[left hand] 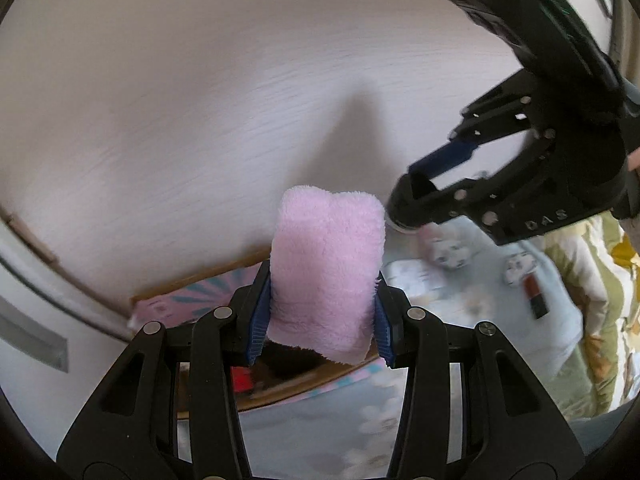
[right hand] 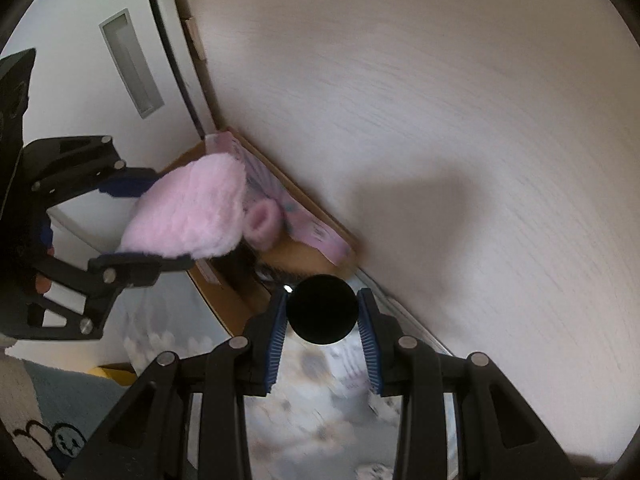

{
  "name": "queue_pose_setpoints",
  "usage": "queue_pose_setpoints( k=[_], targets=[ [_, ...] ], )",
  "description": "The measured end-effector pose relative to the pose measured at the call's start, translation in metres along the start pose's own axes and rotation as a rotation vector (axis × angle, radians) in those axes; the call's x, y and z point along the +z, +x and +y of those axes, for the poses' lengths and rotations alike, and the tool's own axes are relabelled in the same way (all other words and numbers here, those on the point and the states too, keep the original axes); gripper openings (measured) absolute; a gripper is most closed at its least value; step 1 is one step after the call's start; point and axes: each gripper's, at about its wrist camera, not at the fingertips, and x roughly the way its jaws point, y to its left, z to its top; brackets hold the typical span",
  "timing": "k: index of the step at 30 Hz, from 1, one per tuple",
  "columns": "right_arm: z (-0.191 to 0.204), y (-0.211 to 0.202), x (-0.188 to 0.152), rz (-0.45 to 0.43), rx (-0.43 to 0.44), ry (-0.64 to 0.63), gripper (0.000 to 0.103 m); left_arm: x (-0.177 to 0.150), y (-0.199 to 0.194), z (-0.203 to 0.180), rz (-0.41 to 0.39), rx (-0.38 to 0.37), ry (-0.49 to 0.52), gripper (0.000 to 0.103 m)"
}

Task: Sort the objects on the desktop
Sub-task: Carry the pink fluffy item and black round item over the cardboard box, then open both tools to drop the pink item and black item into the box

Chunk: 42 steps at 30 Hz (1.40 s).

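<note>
Left gripper [left hand: 322, 312] jaws clamping pink towel [left hand: 328, 268] above cardboard box [right hand: 240, 304], right gripper [right hand: 322, 316] jaws pinching black ball [right hand: 322, 310] beside box edge

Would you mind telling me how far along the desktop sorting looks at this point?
Done: a small pink fluffy roll and a dark item already lie in the cardboard box. In hand: the left tool is shut on a pink fluffy cloth above that box, and the right tool grips a black round object. Left: both still need placing, and a red-and-black item remains on the blue mat.
</note>
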Motion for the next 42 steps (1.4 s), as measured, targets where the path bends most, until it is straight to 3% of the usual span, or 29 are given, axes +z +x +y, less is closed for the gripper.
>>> queue_pose_setpoints(
  k=[5, 10, 18, 29, 30, 33, 36, 38, 40, 42],
  targets=[
    [0.022, 0.036, 0.025, 0.023, 0.044, -0.015, 0.032, -0.014, 0.018, 0.062, 0.071, 0.071, -0.050, 0.040],
    [0.038, 0.084, 0.037, 0.079, 0.075, -0.022, 0.032, -0.031, 0.038, 0.108, 0.118, 0.087, -0.104, 0.040],
    [0.040, 0.154, 0.042, 0.141, 0.032, 0.085, 0.032, -0.054, 0.080, 0.129, 0.189, 0.047, -0.159, 0.040],
    [0.035, 0.185, 0.044, 0.172, 0.047, 0.118, 0.032, -0.071, 0.098, 0.142, 0.203, 0.018, -0.171, 0.040],
    [0.035, 0.186, 0.044, 0.173, 0.057, 0.123, 0.034, -0.070, 0.099, 0.140, 0.203, 0.008, -0.168, 0.046],
    [0.034, 0.183, 0.042, 0.170, 0.039, 0.130, 0.063, -0.067, 0.094, 0.137, 0.197, 0.053, -0.173, 0.101],
    [0.030, 0.168, 0.036, 0.142, 0.023, 0.159, 0.082, -0.063, 0.077, 0.143, 0.142, 0.065, -0.209, 0.103],
    [0.025, 0.154, 0.029, 0.102, 0.037, 0.204, 0.085, -0.061, 0.071, 0.148, 0.135, 0.049, -0.246, 0.103],
    [0.020, 0.140, 0.020, 0.064, 0.064, 0.254, 0.103, -0.060, 0.058, 0.151, 0.093, 0.013, -0.285, 0.103],
    [0.016, 0.130, 0.013, 0.053, 0.093, 0.293, 0.103, -0.059, 0.048, 0.152, 0.060, -0.006, -0.325, 0.103]
  ],
)
